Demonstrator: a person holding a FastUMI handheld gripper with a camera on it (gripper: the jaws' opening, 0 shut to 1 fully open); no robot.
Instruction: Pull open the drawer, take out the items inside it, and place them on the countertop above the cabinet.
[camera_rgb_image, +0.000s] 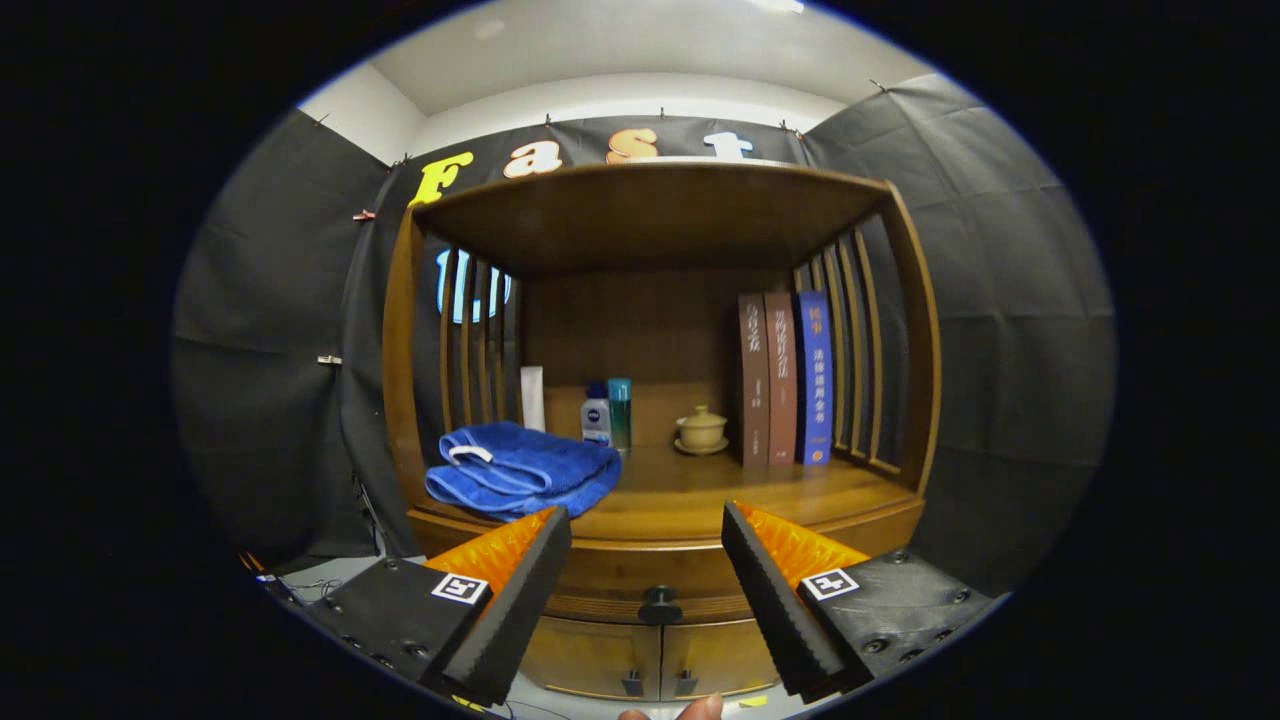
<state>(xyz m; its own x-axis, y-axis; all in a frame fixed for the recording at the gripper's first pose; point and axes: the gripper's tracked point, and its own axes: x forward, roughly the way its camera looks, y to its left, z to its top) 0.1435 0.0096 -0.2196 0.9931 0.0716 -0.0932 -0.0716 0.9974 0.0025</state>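
Note:
A wooden cabinet stands ahead with an open shelf as its countertop. Below the countertop runs the drawer front, closed, with a dark round knob. My gripper is open, its fingers spread wide to either side of the knob and short of the drawer. Nothing is between the fingers. What lies inside the drawer is hidden.
On the countertop lie a folded blue towel, a white tube, two small bottles, a lidded tea bowl and three upright books. Two small doors sit below the drawer. A fingertip shows at the bottom.

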